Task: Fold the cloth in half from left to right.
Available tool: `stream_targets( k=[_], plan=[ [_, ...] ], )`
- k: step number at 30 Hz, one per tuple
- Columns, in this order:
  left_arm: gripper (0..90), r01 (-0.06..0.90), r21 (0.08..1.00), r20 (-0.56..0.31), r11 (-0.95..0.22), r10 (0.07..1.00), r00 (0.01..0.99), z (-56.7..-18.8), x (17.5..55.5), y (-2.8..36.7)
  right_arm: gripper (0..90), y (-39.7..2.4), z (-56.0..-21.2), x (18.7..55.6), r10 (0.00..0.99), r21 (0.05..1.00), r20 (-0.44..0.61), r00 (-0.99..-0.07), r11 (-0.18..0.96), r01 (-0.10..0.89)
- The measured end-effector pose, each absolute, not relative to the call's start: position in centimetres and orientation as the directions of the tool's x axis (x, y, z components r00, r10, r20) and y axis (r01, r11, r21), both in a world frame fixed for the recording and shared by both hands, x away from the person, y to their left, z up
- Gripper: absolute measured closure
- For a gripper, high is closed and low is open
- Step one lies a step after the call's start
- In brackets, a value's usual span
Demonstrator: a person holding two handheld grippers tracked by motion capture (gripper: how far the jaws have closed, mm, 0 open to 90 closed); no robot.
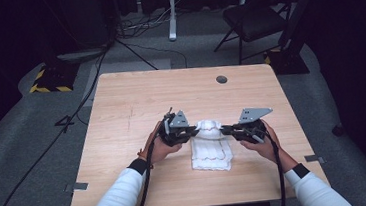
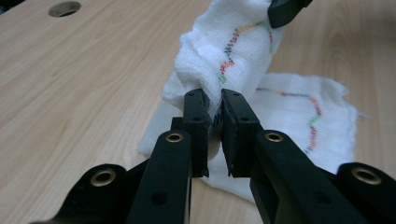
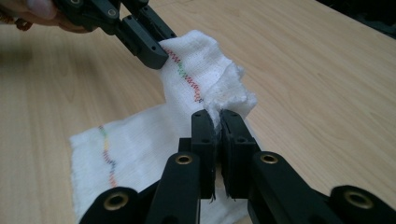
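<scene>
At the middle of the table (image 1: 121,103), my 2 grippers, left (image 1: 192,131) and right (image 1: 226,128), each pinch a far corner of the light, limp cloth (image 1: 210,153), best held by its edges.

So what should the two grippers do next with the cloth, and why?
Probably carry the lifted edge on over toward the near end and lay it down to finish the fold. The left hand-held gripper and the right hand-held gripper each pinch a corner of the white cloth, whose far edge is raised while the rest lies flat on the table.
</scene>
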State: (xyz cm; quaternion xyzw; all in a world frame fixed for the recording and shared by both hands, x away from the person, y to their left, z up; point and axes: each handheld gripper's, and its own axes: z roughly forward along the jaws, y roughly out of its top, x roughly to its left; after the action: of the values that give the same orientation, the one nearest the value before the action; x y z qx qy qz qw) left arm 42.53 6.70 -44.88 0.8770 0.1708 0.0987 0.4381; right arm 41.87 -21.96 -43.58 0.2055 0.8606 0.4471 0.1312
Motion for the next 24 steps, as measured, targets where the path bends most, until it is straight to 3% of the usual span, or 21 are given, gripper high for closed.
stream_targets(
  k=[15,24],
  plan=[
    [79.9,0.166,0.729,0.020,-0.664,0.263,0.965,-46.2,38.1,6.6,83.8,-22.9,-45.4,37.4,0.390,0.781,-0.034,-0.920,0.585,0.219],
    [79.0,0.168,0.671,0.022,-0.722,0.246,0.969,-47.5,36.2,7.4,78.1,-22.7,-46.8,35.6,0.361,0.743,-0.034,-0.932,0.633,0.218]
  ],
)
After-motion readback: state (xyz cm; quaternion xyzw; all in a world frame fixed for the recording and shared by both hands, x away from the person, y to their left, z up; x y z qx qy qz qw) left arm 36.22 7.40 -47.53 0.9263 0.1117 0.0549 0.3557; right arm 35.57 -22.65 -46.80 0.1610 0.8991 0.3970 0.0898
